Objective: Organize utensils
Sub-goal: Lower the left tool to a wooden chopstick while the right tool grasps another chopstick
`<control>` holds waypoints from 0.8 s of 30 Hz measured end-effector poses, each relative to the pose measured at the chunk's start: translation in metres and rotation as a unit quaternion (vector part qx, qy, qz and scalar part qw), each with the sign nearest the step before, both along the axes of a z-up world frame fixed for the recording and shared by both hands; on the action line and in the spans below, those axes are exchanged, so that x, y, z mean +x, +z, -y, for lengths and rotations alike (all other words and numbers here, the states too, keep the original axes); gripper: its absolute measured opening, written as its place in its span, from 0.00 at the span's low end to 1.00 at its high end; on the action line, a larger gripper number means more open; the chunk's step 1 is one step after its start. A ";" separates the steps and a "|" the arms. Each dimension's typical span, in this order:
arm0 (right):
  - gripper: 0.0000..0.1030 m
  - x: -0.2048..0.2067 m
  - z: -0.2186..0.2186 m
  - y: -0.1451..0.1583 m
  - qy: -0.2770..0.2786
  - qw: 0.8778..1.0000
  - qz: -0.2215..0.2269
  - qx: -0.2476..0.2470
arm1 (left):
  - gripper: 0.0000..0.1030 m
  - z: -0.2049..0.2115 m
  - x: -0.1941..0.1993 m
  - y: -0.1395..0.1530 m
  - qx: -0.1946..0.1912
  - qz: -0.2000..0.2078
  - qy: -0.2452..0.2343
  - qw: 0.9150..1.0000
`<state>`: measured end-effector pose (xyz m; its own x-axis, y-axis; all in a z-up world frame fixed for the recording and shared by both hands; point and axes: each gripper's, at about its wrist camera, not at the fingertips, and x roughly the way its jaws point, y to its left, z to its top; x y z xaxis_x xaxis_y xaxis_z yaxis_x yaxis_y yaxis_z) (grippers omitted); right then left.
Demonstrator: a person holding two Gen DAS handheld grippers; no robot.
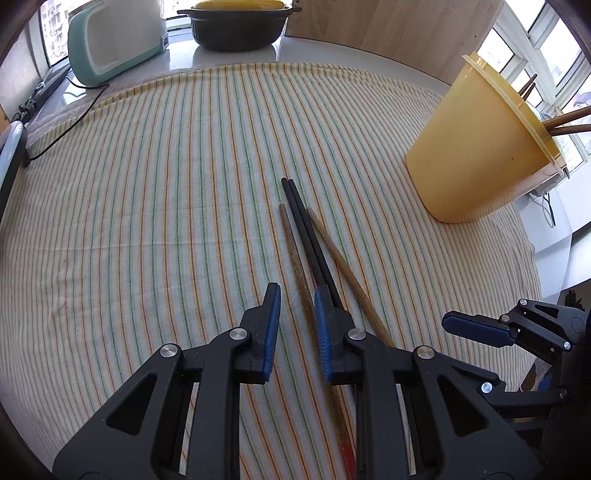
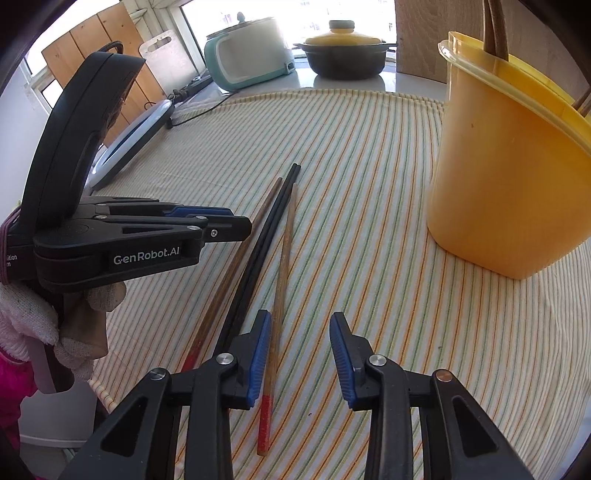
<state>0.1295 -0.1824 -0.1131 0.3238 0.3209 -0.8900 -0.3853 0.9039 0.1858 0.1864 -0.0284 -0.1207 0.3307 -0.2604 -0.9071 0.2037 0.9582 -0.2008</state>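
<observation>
On the striped cloth [image 1: 147,192] lie a pair of black chopsticks [image 1: 301,218] [image 2: 273,214] and two brown chopsticks with red ends, one on each side [image 1: 291,240] [image 1: 332,247]. My left gripper [image 1: 296,293] hovers low over them, jaws narrowly open. One brown chopstick runs under the gap and the black pair passes beneath its right finger. My right gripper [image 2: 300,317] is open, with the other brown chopstick [image 2: 284,258] lying just inside its left pad, not pinched. A yellow holder [image 1: 476,155] [image 2: 509,184] with several chopsticks [image 1: 565,122] stands at the right.
At the back stand a teal-and-white cooker [image 1: 110,40] [image 2: 247,55], a black pot with a yellow lid [image 1: 236,26] and a wooden board [image 1: 388,33]. A cable [image 1: 74,122] and a round flat device [image 2: 133,144] lie at the left. A gloved hand [image 2: 37,325] holds the left gripper [image 2: 236,223].
</observation>
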 end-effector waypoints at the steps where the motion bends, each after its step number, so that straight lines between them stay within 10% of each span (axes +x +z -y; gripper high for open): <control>1: 0.31 0.001 0.000 0.000 -0.001 1.000 0.000 0.000 | 0.17 0.000 0.000 0.000 0.003 0.001 0.001 1.000; 24: 0.23 0.034 -0.036 -0.007 0.013 0.999 -0.008 -0.043 | 0.05 -0.015 0.006 -0.010 0.018 0.009 -0.001 1.000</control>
<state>0.1639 -0.1463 -0.1204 0.3013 0.2518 -0.9197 -0.4056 0.9068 0.1154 0.1922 -0.0133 -0.1312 0.3470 -0.2276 -0.9099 0.2091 0.9645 -0.1615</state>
